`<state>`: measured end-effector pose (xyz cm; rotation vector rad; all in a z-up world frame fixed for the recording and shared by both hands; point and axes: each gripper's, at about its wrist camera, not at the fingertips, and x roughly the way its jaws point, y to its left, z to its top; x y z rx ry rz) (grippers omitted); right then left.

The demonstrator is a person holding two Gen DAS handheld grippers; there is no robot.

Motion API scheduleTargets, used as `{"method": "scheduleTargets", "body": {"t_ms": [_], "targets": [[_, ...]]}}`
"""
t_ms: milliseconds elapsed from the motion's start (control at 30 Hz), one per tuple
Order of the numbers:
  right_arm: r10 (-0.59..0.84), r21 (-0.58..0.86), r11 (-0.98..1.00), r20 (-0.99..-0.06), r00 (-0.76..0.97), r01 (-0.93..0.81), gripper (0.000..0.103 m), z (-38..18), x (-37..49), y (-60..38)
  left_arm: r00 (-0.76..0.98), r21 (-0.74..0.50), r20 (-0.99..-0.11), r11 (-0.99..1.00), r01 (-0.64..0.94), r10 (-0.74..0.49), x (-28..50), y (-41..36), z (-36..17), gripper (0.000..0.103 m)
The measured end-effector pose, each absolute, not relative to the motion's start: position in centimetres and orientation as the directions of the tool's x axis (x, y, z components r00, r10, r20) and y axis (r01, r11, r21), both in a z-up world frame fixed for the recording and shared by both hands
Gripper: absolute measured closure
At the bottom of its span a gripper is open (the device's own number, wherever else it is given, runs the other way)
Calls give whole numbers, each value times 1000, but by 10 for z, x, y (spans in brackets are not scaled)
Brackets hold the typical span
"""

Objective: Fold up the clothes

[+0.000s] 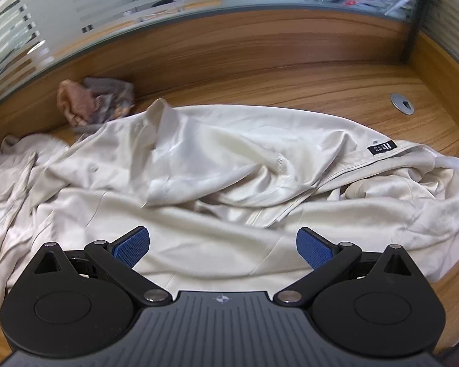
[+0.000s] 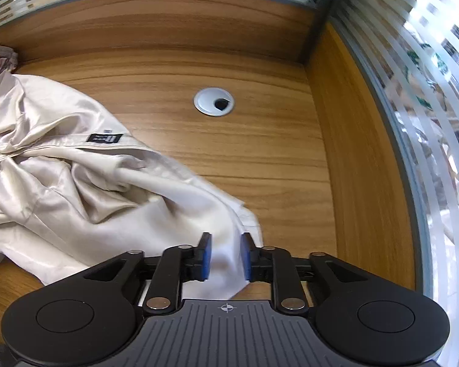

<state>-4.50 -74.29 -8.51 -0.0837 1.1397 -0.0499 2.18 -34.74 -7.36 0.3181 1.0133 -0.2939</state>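
A crumpled cream satin garment (image 1: 229, 165) sprawls across the wooden tabletop (image 1: 260, 73). The left gripper (image 1: 222, 246) hangs released above it; the right gripper (image 2: 225, 255) is slackened, the garment's corner between its blue pads.

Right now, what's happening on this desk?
A person with hand-held tongs is folding clothes. A crumpled cream satin garment lies spread on the wooden desk. The right tongs straddle a fold of its edge, pads apparently not pressing. The left tongs hover wide open above the cloth, holding nothing. No fold is made yet.
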Motion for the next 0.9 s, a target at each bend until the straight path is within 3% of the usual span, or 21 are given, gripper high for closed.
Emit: {"method": "scheduleTargets", "body": {"t_ms": [133,333,433,533,700,900], "targets": [[-33,-63,996,-900,435,-56,64,-86,-39,-728,489,121,-865,899,421,-112,30,-362,-86,0],[30,-21,994,-895,445,-107,62,-90,-29,-701,459,124,-878,864,488,-133,38,-379,-111,1],[54,3,994,-892,448,-113,62,-92,-26,-691,450,139,-882,837,529,-138,39,-386,-122,8],[68,18,993,-891,449,-115,62,-94,-22,-683,444,161,-885,806,569,-136,37,-393,-132,31],[79,31,993,-893,444,-115,62,-97,-19,-671,407,153,-901,766,624,-152,39,-396,-149,84],[81,26,991,-891,446,-128,61,-94,-20,-660,450,184,-880,763,620,-153,46,-391,-152,101]]}}
